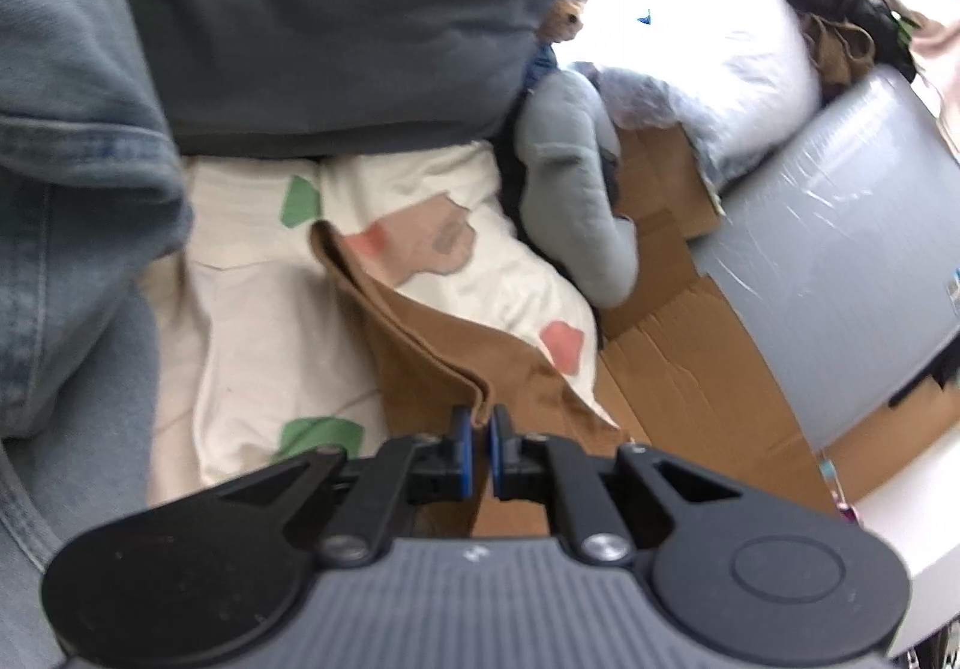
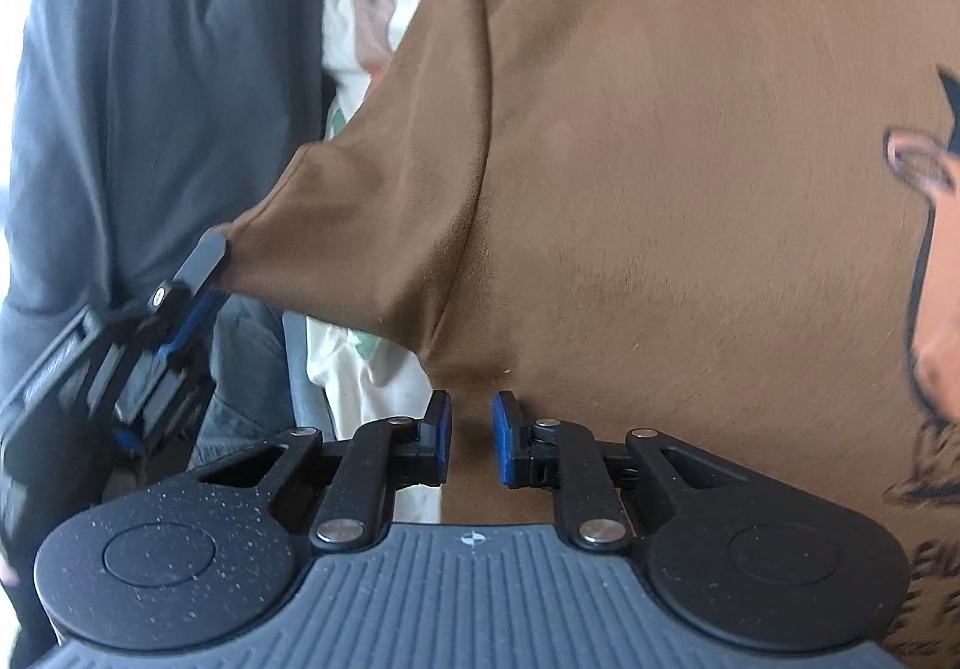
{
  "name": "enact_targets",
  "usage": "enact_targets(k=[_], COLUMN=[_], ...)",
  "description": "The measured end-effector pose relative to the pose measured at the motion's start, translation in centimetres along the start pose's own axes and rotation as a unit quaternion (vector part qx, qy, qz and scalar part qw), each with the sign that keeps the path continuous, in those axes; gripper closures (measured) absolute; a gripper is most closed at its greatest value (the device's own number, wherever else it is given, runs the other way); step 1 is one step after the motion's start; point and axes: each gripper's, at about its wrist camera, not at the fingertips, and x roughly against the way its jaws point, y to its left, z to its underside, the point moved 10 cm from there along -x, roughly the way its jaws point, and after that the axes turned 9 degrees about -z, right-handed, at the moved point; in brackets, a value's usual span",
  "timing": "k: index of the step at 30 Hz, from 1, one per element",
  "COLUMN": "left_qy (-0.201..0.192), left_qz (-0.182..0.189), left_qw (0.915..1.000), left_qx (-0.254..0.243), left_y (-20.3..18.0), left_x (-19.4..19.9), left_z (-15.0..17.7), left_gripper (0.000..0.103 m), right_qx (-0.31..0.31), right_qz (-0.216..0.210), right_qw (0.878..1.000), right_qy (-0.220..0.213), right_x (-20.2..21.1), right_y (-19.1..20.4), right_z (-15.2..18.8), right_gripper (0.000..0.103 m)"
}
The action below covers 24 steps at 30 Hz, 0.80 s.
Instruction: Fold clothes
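Brown garment hangs lifted over the patterned bedding. Your left gripper pinches its folded edge; your right gripper stands parted, cloth just beyond its pads. Keep that edge taut and clamp squarely before folding over.

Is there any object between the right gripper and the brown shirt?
Nothing visible does. The right gripper has its jaws apart right at the brown shirt, with only cloth ahead. The left gripper already pinches the shirt's edge.
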Motion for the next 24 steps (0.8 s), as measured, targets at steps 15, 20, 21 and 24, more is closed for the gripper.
enact_targets(k=[15,20,21,24], left_qy=[0.061,0.089,0.095,0.121], left_qz=[0.057,0.064,0.064,0.060], left_qw=[0.9946,0.9906,0.9898,0.9868], left_qx=[-0.062,-0.082,-0.085,-0.090], left_y=[-4.2,-5.0,-5.0,-5.0], left_x=[-0.2,-0.6,-0.8,-1.5], left_z=[3.6,5.3,5.7,7.0], left_gripper=[0.098,0.098,0.098,0.098], right_qx=[-0.108,-0.124,-0.123,-0.098], right_qz=[-0.032,-0.036,-0.035,-0.035], right_qw=[0.992,0.990,0.990,0.993], right_qy=[-0.055,-0.061,-0.062,-0.048], right_x=[-1.2,-1.8,-1.9,-1.8], right_y=[-1.8,-2.6,-2.6,-2.5], right_z=[-0.1,0.2,0.3,0.8], right_gripper=[0.097,0.096,0.096,0.096])
